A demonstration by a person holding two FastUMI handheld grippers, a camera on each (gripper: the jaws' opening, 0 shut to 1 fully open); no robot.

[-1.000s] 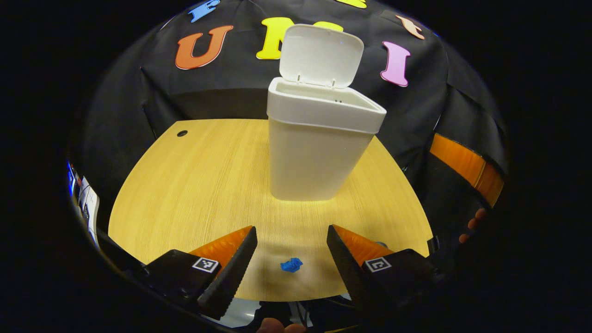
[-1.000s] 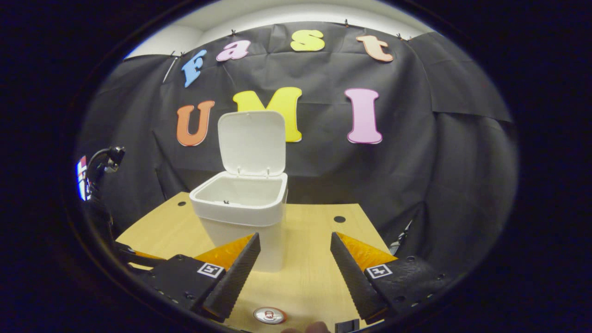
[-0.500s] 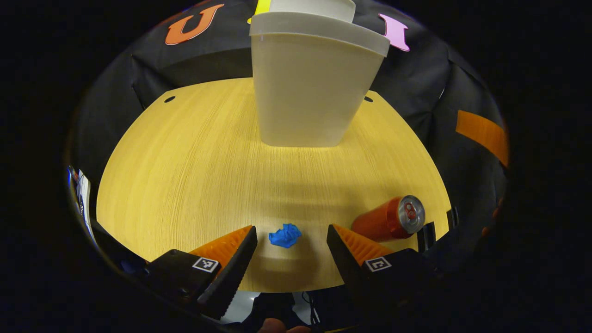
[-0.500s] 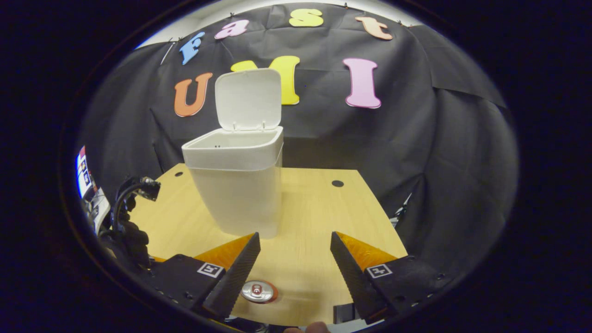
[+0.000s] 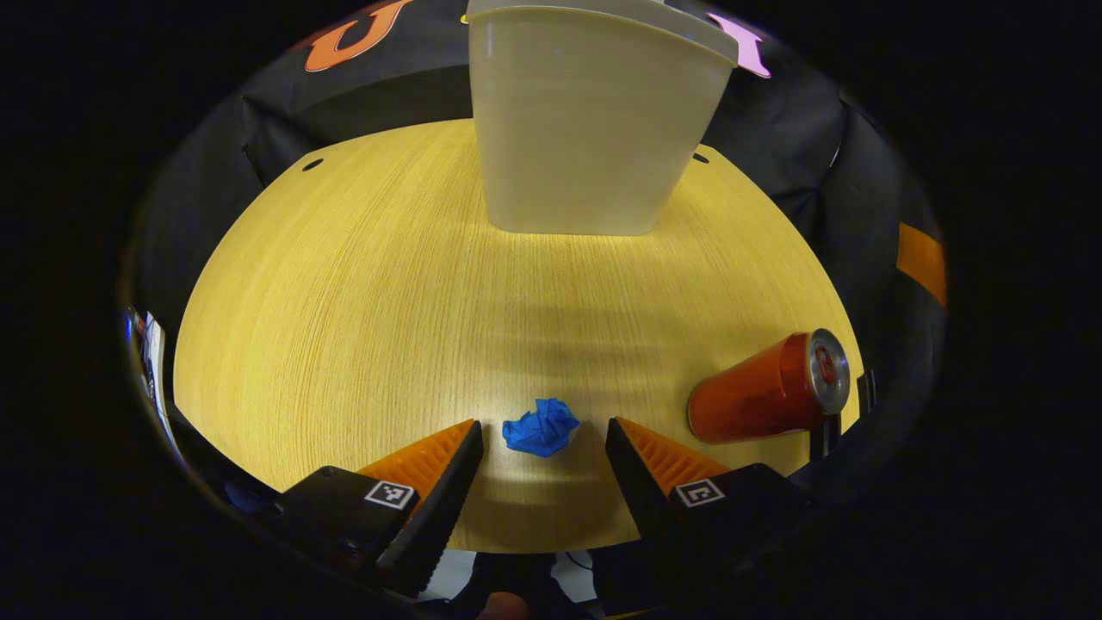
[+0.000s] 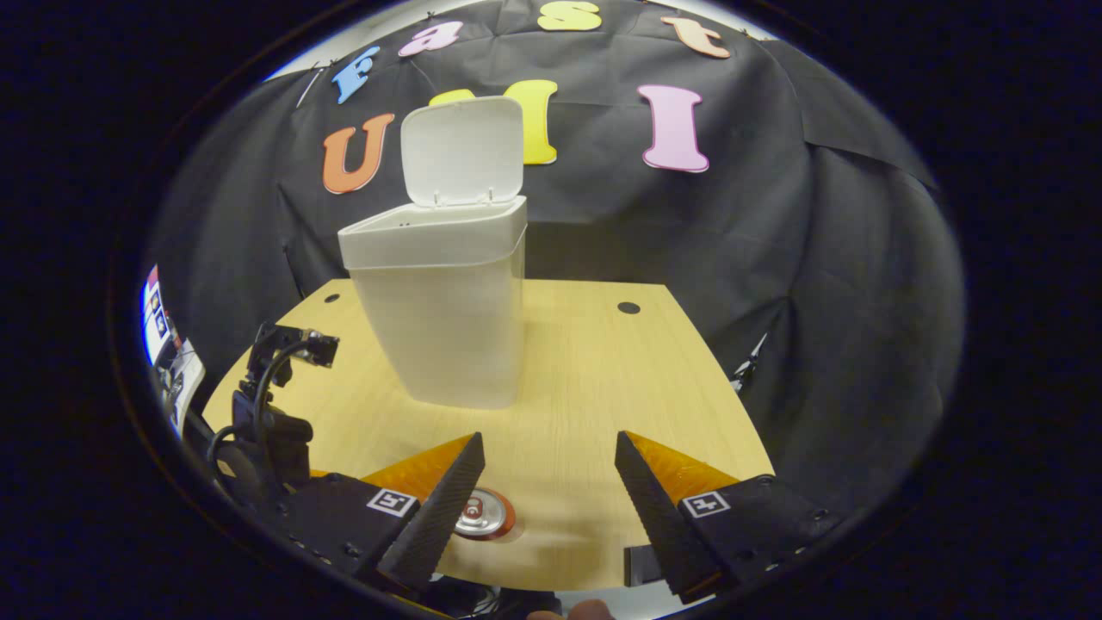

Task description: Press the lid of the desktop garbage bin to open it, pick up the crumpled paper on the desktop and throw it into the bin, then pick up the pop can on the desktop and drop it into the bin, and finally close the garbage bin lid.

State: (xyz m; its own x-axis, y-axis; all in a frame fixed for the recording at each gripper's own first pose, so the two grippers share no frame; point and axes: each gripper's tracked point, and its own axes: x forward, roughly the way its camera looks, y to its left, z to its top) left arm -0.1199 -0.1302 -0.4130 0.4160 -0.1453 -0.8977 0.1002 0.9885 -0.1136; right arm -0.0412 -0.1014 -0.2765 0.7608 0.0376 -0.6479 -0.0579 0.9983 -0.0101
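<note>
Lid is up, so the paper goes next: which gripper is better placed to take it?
Left. The left gripper is open, with the crumpled blue paper ball lying just ahead between its fingers on the wooden table. The right gripper is also open but faces the red pop can.

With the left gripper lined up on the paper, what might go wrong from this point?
1. The crumpled blue paper is small and lies just ahead of the left gripper, whose jaws stand wide open; closing from here may miss it or push it away.
2. The red pop can stands close to that gripper's side and might get knocked over.
3. The bin lid stands upright; a bump could drop it shut.
</note>
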